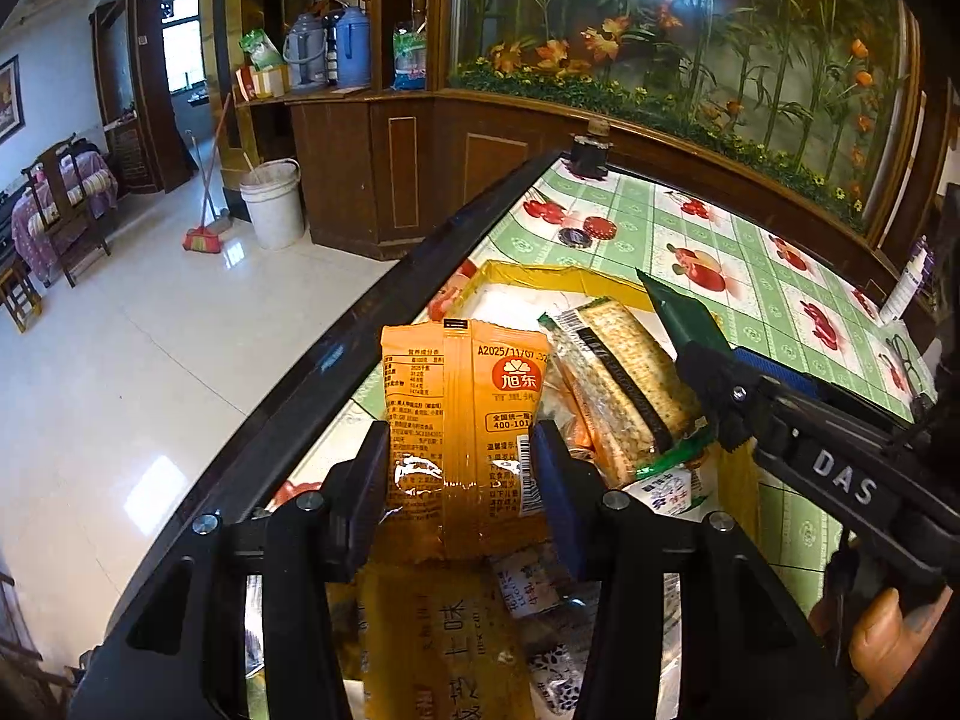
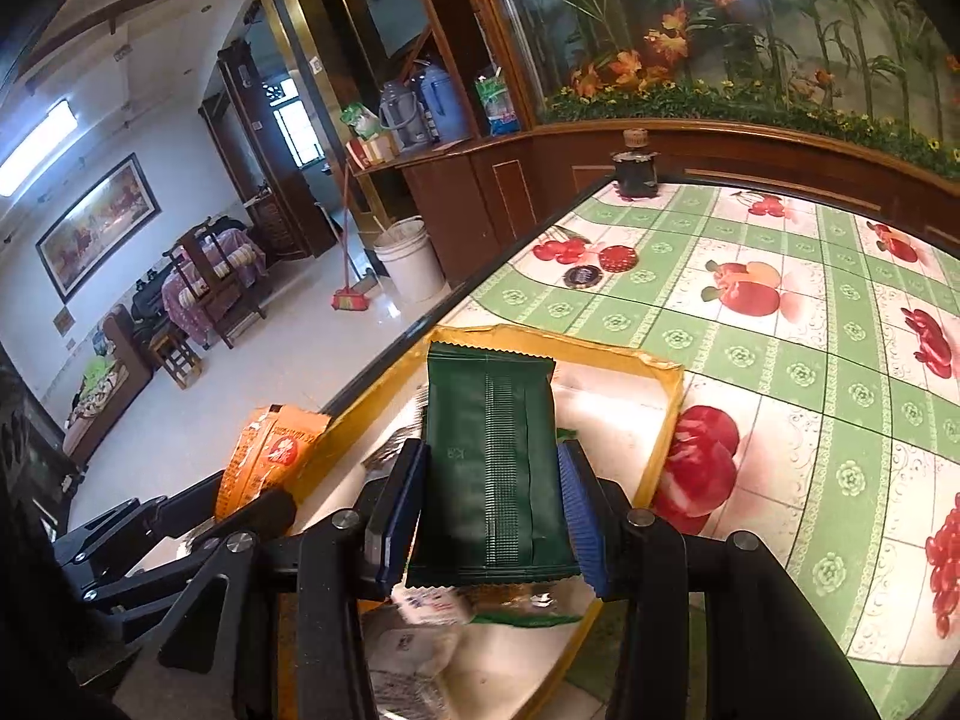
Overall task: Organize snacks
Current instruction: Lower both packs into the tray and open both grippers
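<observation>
My left gripper is shut on an orange snack packet and holds it above a yellow-rimmed box of snacks. My right gripper is shut on a dark green snack packet and holds it over the same box. The green packet and right gripper also show at the right of the left wrist view. The orange packet shows at the left of the right wrist view. A clear-wrapped cracker pack and several more packets lie in the box.
The box sits near the table's left edge on a green fruit-print cloth. Two round lids and a dark jar stand farther back. A wooden cabinet runs behind. A white bucket and broom stand on the floor.
</observation>
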Demonstrator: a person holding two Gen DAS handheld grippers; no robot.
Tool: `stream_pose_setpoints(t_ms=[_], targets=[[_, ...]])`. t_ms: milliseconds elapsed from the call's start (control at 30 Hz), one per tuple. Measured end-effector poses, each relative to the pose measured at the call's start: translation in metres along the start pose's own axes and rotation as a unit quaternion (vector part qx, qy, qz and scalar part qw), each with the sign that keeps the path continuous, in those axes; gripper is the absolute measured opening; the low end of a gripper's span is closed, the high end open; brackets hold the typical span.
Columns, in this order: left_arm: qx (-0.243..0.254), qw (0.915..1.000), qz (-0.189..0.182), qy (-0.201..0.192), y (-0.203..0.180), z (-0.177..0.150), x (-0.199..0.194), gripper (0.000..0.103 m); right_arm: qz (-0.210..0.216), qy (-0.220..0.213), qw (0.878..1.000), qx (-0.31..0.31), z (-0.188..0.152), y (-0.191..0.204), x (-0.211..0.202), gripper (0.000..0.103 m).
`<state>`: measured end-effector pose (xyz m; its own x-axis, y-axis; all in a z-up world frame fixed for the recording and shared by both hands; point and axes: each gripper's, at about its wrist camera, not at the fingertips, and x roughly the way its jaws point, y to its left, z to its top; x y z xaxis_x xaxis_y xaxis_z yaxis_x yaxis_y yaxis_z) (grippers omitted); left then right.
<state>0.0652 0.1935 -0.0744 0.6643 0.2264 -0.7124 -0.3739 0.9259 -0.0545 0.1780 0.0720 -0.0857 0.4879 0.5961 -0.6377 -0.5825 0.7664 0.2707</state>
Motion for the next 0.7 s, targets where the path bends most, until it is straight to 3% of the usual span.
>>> stream_pose_setpoints(t_ms=[467, 633, 700], targets=[[0.008, 0.9987, 0.0, 0.05, -0.012, -0.003, 0.029, 0.048, -0.005, 0.027, 0.999, 0.016, 0.008, -0.021, 0.026, 0.046], [0.011, 0.9983, 0.009, 0.057, -0.012, -0.002, 0.029, 0.058, 0.007, 0.028, 0.999, 0.024, 0.009, -0.023, 0.028, 0.049], [0.009, 0.9982, 0.012, 0.059, -0.011, -0.002, 0.029, 0.07, 0.006, 0.027, 0.999, 0.023, 0.009, -0.023, 0.027, 0.05]])
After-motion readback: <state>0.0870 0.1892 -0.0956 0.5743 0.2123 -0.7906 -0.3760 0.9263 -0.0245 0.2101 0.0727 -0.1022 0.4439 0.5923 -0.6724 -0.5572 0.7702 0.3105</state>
